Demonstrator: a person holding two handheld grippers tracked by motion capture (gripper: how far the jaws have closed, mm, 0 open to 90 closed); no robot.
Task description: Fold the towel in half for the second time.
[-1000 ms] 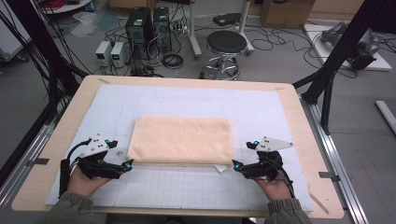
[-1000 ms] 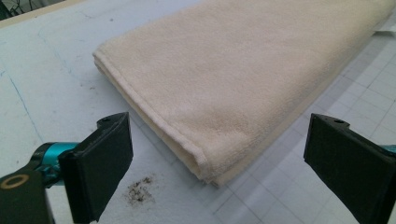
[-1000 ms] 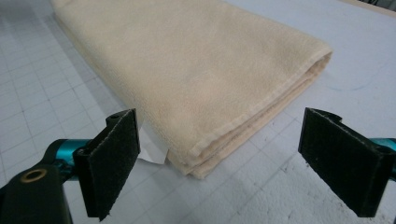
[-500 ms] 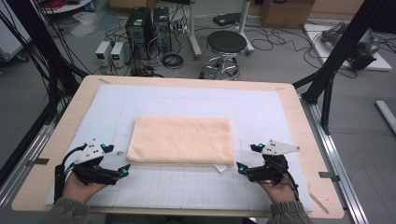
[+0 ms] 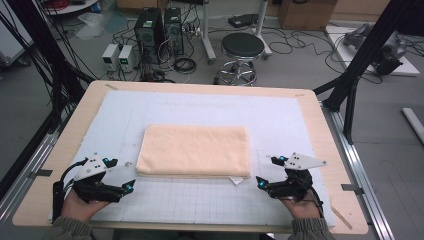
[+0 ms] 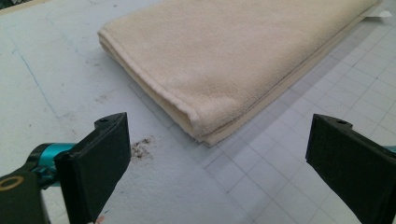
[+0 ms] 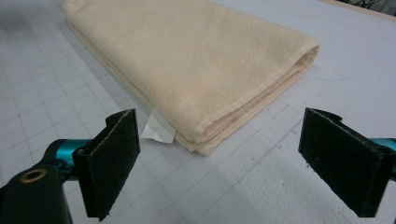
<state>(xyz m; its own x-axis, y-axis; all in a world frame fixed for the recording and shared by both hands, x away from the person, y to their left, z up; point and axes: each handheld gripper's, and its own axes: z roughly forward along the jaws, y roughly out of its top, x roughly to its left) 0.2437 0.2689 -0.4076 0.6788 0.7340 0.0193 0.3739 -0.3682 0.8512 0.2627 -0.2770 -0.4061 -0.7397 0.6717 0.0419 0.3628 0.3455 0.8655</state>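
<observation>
towel (image 5: 194, 150) lying folded flat on counter (image 5: 320, 120) | left hand-held gripper (image 5: 117, 181) and right hand-held gripper (image 5: 267, 175) both gaping, gripping nothing, each facing its near corner | folding looking finished, or another fold remaining

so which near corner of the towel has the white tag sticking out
The near corner of the towel by the right gripper: a white tag pokes out there, while the corner by the left gripper shows none.

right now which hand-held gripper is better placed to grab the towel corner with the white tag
Right. The right hand-held gripper sits open just beside the near corner of the towel where the white tag sticks out. The left hand-held gripper, also open, faces the opposite near corner.
</observation>
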